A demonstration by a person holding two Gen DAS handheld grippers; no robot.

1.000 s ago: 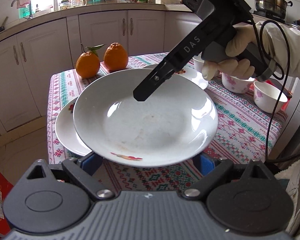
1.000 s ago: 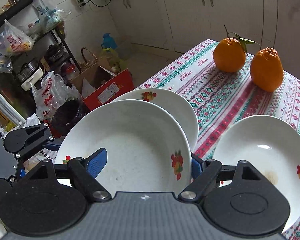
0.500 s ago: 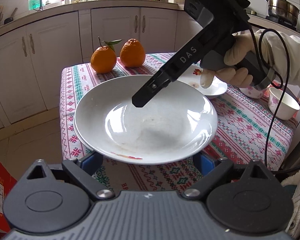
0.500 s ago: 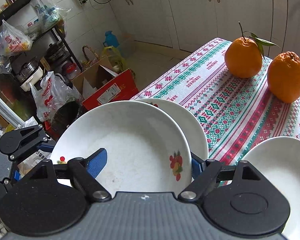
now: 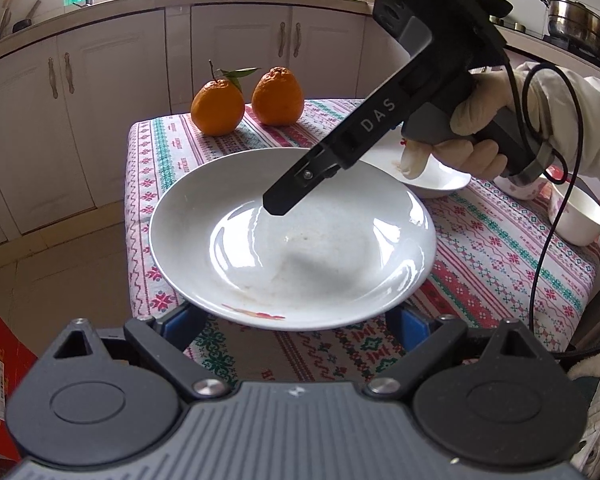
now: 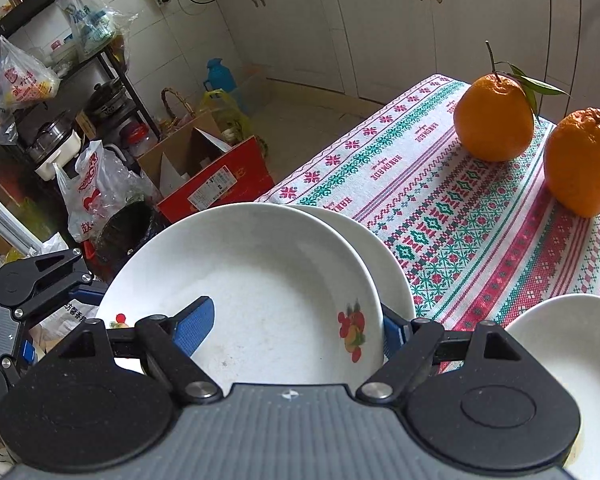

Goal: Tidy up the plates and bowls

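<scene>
A white plate (image 5: 300,248) with a fruit print hangs level over the near corner of the table (image 5: 500,280). It lies across the fingers of my left gripper (image 5: 296,320), whose blue pads peek out wide apart under its near rim. My right gripper (image 6: 296,320) straddles the far rim: one finger (image 5: 284,200) sits inside the plate (image 6: 260,280) with its pad face bare, the other is under the rim. A second plate (image 6: 384,252) lies on the cloth just below, mostly covered. A third plate (image 6: 580,360) sits to the right.
Two oranges (image 5: 218,108) (image 5: 278,96) stand at the far end of the patterned cloth. Small white bowls (image 5: 576,216) sit at the right edge behind a gloved hand (image 5: 472,136). Beyond the table corner are the floor, a red box (image 6: 216,184) and bags.
Both grippers and the plate between them have slid together over the lower plate. That plate showed at the left in the left wrist view and is now hidden. The jaws kept their width.
</scene>
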